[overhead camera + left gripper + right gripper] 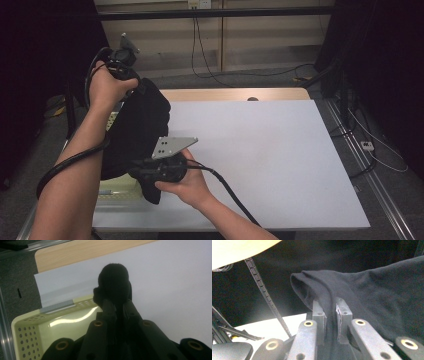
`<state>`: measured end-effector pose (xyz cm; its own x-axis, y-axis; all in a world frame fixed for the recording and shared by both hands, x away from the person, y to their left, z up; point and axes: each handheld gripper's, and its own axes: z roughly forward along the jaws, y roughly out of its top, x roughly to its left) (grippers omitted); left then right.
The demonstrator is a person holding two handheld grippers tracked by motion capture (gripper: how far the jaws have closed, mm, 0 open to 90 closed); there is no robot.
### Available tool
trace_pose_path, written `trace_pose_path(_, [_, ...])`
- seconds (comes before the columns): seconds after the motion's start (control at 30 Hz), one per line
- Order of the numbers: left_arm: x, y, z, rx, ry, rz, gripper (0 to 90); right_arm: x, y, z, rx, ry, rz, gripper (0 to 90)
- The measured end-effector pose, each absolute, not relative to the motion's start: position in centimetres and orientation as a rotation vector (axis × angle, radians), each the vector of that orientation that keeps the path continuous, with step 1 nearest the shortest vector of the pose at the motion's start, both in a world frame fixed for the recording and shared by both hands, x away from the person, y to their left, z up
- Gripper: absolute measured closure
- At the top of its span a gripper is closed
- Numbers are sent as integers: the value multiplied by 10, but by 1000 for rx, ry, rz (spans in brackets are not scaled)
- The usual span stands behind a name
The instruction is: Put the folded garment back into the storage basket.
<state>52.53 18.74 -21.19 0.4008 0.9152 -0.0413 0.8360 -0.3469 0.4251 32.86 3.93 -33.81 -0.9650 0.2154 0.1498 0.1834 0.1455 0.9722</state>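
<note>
High view first: the left gripper is raised above the far left corner of the table, and a black cloth hangs down from it. The right gripper sits lower and nearer the person, at the bottom edge of the same cloth. Under the cloth, below both grippers, a pale basket stands at the table's left edge.

Left gripper view: its jaws are closed on a bunched fold of the black cloth, which sticks out just past the tips. Below and to the left of the jaws lies the perforated basket, its inside looking bare; the white table spreads out beyond.

Right gripper view: its jaws are pinched on a hem of the cloth, and the rest of the fabric drapes away to the right of the jaws.

By my reading, the cloth has been lifted out of the basket and is being held up between two grips, ready for spreading. The next move probably calls for drawing the grippers apart to open the fabric, then carrying it over the bare table, keeping both grips tight so neither edge slips.
</note>
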Motion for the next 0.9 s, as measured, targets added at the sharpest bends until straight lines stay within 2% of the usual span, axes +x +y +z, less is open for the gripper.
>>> trace_pose_path(0.9, [529, 203, -206, 2264, 1536, 288, 835, 334, 58, -332, 396, 2348, 1991, 811])
